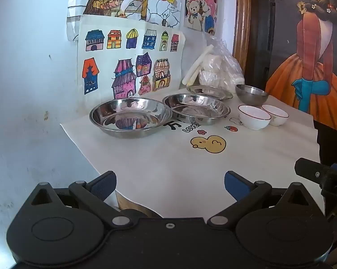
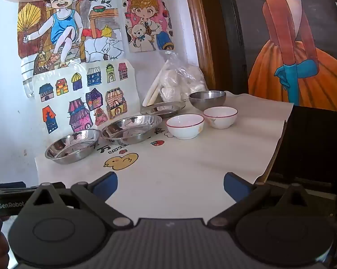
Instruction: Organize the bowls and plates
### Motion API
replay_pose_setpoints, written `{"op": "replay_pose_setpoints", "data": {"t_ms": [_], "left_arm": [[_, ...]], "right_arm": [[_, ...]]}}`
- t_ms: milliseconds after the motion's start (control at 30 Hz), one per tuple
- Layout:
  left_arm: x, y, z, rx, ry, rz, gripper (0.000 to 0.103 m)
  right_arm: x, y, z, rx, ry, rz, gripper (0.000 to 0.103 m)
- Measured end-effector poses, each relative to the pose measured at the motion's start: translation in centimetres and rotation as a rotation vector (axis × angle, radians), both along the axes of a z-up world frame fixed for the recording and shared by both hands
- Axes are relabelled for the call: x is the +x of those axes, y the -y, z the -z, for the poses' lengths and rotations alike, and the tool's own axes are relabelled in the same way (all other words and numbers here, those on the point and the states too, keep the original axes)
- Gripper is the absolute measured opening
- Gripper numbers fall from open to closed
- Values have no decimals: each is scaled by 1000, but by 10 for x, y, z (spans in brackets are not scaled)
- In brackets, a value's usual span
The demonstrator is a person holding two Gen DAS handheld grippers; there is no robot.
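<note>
Colourful children's drawings [image 2: 78, 71] are covering the white wall behind a small table dressed in a white cartoon-printed cloth [image 2: 191, 168], with a yellow duck print [image 2: 121, 161] near the middle. Along the wall-side edge, three shallow steel plates are sitting in a row: the nearest steel plate [image 1: 130, 116] close to the left corner, the middle steel plate [image 1: 196, 108] just beside it, and the far steel plate [image 1: 210, 92] tucked toward the back corner. Right by that far one, a deep steel bowl [image 1: 251, 94] is standing at the back edge. Just in front of it, two white red-rimmed bowls are sitting side by side, the nearer white bowl [image 1: 254, 116] and the farther white bowl [image 1: 275, 114], apparently touching. A crinkled plastic bag [image 1: 217, 67] of white items is leaning in the back corner against the wall.

Both tools are hanging over the near edge of the table, well apart from the dishes. The left gripper [image 1: 170, 185] is spread wide, released, nothing between its blue pads. The right gripper [image 2: 170, 185] is likewise splayed fully apart and empty.
</note>
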State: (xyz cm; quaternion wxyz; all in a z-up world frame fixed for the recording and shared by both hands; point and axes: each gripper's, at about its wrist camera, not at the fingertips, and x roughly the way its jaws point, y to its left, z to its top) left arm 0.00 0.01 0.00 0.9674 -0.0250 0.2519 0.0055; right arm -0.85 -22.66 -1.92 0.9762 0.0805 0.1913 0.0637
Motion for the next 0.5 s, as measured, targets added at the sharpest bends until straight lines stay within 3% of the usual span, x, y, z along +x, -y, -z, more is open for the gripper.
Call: {"op": "replay_pose_setpoints", "data": {"t_ms": [500], "left_arm": [[0, 3, 9, 5, -1, 7, 102]], "right_arm": [[-1, 1, 1, 7, 1, 0, 103]]}}
